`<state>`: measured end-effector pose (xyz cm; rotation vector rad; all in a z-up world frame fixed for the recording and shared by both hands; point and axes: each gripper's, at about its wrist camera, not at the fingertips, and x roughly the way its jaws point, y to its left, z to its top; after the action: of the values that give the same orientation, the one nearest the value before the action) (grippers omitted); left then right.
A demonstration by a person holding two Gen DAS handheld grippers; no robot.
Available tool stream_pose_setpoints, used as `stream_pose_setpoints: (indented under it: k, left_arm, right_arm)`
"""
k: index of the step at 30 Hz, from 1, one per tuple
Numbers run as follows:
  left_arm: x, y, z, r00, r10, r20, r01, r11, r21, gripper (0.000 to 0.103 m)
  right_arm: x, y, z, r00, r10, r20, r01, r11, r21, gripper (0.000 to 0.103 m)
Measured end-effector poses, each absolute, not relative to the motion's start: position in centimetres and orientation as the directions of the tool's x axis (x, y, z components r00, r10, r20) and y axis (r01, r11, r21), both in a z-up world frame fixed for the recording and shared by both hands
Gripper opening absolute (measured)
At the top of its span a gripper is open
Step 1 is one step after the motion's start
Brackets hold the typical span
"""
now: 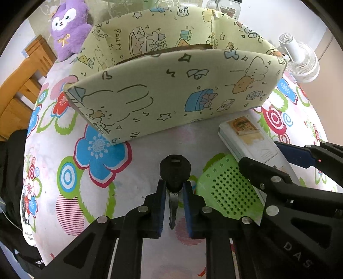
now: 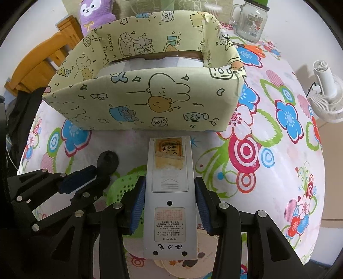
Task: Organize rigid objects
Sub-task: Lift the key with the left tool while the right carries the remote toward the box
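Note:
A black-headed key (image 1: 174, 171) sticks out forward from my left gripper (image 1: 174, 190), which is shut on its metal blade above the flowered tablecloth. My right gripper (image 2: 169, 184) is shut on a grey remote control (image 2: 170, 193), back side up, its far end close to the box. The yellow-green cartoon-print box (image 1: 171, 96) stands open-topped just beyond both grippers, also seen as the box (image 2: 150, 103) in the right wrist view. The left gripper (image 2: 94, 182) with the key head (image 2: 107, 161) shows to the left of the remote. The remote (image 1: 246, 139) shows at the right in the left wrist view.
A green perforated plastic piece (image 1: 231, 188) lies under the remote. Something white lies inside the box (image 2: 160, 63). A glass mug jar (image 2: 250, 21) and orange scissors (image 2: 253, 48) sit behind right. A white fan (image 2: 328, 92), purple plush (image 2: 94, 12) and wooden chair (image 2: 42, 64) ring the table.

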<state>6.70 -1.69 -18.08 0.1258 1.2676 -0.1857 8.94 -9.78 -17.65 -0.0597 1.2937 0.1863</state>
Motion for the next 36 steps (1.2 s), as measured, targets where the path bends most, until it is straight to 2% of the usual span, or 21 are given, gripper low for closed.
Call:
stream_pose_setpoints:
  k: [10, 36]
  left_arm:
    - [6.1, -0.7, -16.8, 0.315, -0.044, -0.948, 0.163, 0.987, 0.008, 0.014]
    - [5.5, -0.4, -8.5, 0.464, -0.016, -0.886, 0.099, 0.994, 0.034, 0.014]
  right_arm:
    - [8.0, -10.4, -16.4, 0.279, 0.115, -0.953, -0.191, 0.980, 0.063, 0.048]
    - [6.8, -11.3, -9.4, 0.381, 0.172, -0.909, -0.228, 0.970, 0.088, 0.048]
